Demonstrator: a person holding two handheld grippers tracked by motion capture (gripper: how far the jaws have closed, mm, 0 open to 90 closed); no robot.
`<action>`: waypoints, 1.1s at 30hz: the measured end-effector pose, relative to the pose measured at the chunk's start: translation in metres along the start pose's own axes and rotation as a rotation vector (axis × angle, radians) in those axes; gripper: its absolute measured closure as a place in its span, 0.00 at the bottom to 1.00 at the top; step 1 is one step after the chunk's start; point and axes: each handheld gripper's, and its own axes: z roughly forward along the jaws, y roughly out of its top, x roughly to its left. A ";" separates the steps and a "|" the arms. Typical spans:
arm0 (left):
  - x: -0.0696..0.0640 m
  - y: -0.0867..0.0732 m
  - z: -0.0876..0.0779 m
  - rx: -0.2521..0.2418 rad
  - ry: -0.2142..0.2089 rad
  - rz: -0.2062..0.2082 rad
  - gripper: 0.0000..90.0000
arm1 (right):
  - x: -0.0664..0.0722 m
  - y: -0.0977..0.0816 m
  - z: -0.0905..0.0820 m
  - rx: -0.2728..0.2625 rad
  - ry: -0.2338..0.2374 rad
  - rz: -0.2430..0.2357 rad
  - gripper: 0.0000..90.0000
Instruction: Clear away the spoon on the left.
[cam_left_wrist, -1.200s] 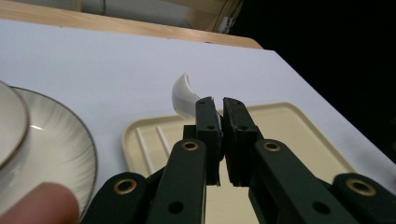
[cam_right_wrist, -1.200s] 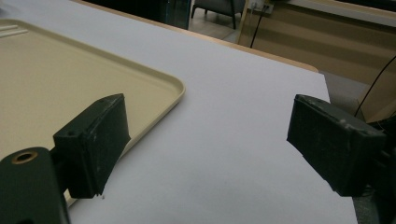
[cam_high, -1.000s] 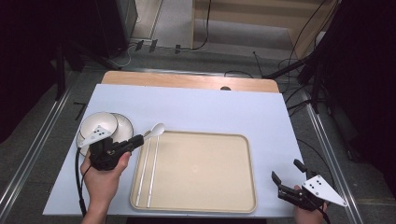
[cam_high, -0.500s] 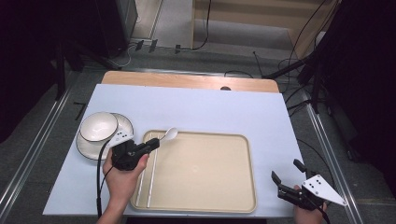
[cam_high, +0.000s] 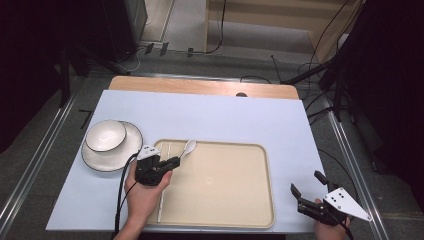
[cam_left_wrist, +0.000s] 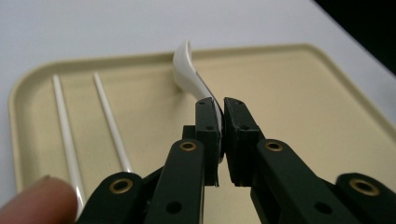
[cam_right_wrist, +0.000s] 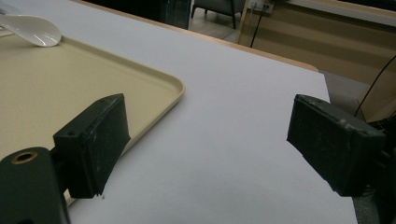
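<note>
A white ceramic spoon (cam_high: 188, 148) is held by its handle in my left gripper (cam_high: 172, 162), which is shut on it over the left part of the beige tray (cam_high: 235, 200). In the left gripper view the spoon (cam_left_wrist: 189, 72) rises from between the jaws, its bowl reaching toward the tray's far rim (cam_left_wrist: 280, 47). Two white chopsticks (cam_left_wrist: 109, 121) lie on the tray to the left of the spoon. My right gripper (cam_high: 307, 187) stands open above the table near the tray's right front corner, with nothing between its fingers (cam_right_wrist: 95, 140).
A white bowl (cam_high: 106, 135) sits on a white plate (cam_high: 95, 157) at the table's left, beside the tray. The spoon's bowl (cam_right_wrist: 30, 30) shows over the tray (cam_right_wrist: 56, 84) in the right gripper view. A light blue mat (cam_high: 240, 120) covers the table; cables trail past the far edge.
My left gripper has carried the spoon rightward from beside the bowl and plate to over the tray's left part. The right gripper has stayed put.
</note>
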 end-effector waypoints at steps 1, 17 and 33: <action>-0.001 -0.001 0.003 0.018 0.012 0.008 0.89 | 0.000 0.000 0.000 0.001 0.000 0.001 0.14; -0.008 0.023 0.026 0.106 0.001 0.054 1.00 | 0.002 0.001 0.001 0.000 0.002 0.002 0.14; 0.004 0.041 0.073 0.198 0.039 0.019 1.00 | 0.002 0.001 0.001 -0.005 0.011 0.002 0.14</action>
